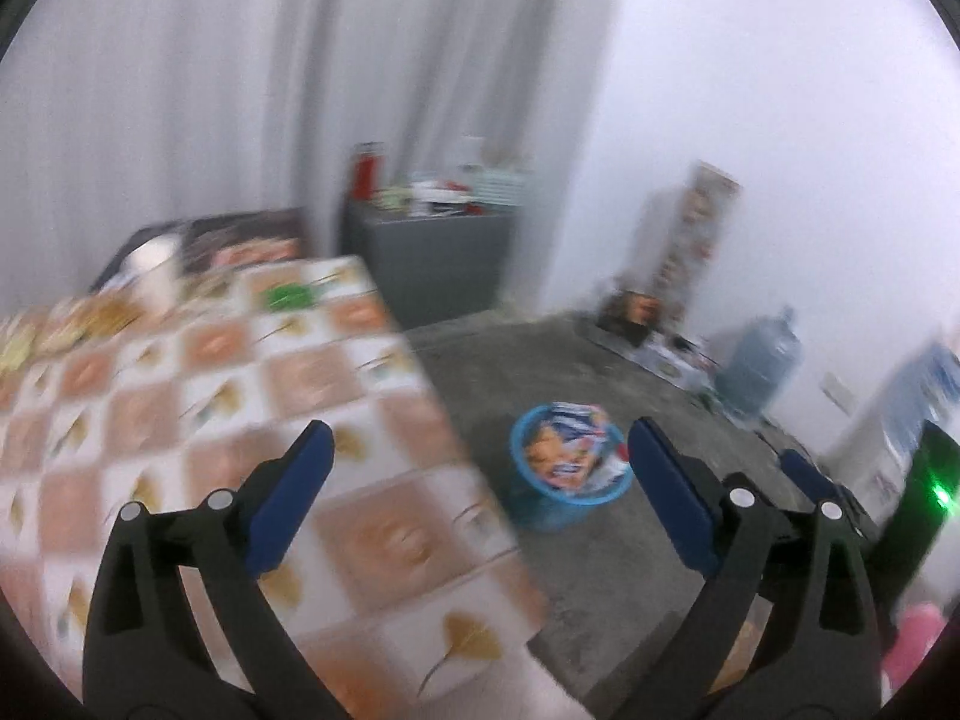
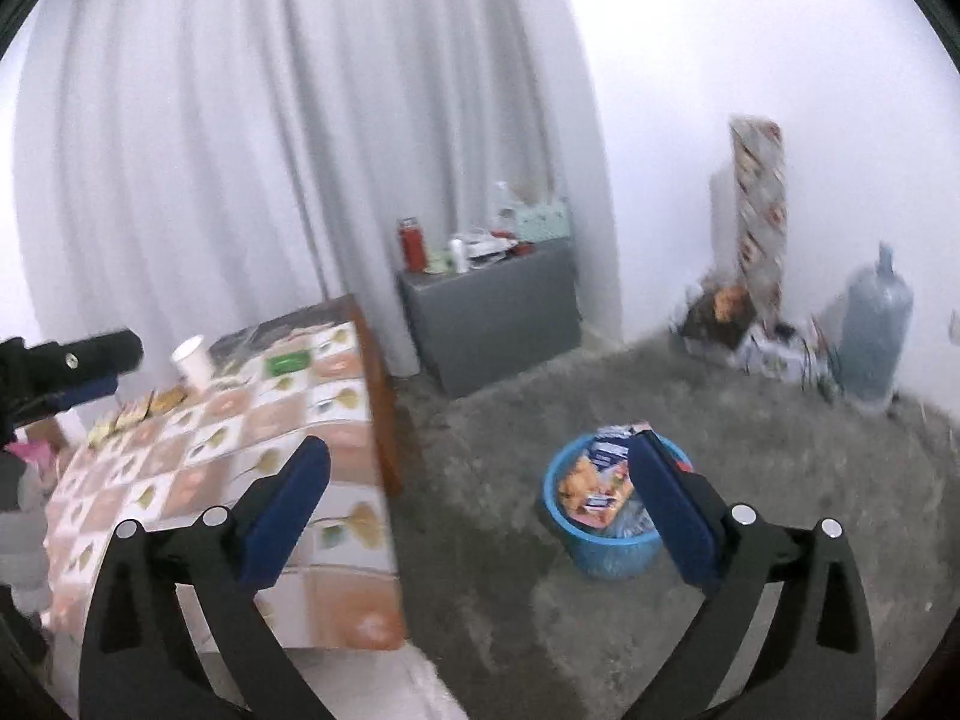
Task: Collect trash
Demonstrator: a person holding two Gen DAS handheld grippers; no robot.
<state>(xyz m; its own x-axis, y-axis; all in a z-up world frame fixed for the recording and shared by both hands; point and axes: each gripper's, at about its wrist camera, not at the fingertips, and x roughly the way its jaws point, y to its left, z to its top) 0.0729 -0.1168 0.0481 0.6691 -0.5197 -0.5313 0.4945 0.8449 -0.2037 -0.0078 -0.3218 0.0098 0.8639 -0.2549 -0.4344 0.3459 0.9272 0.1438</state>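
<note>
A blue trash bucket (image 1: pixel 564 480) stands on the grey floor, stuffed with colourful snack wrappers (image 1: pixel 567 444); it also shows in the right wrist view (image 2: pixel 606 546). My left gripper (image 1: pixel 477 450) is open and empty, held above the table's near corner. My right gripper (image 2: pixel 477 468) is open and empty, held above the floor between table and bucket. On the table (image 2: pixel 336 618) lie a white paper cup (image 2: pixel 193 360), a green packet (image 2: pixel 288 363) and several small yellowish wrappers (image 2: pixel 144 408). The cup (image 1: pixel 153 270) and green packet (image 1: pixel 291 295) show blurred in the left wrist view.
The table has a leaf-patterned checked cloth (image 1: pixel 240 420). A grey cabinet (image 2: pixel 492 312) with a red flask and clutter stands by the white curtain. A large water jug (image 2: pixel 873 336), boxes and a rolled mat (image 2: pixel 759 216) sit along the right wall.
</note>
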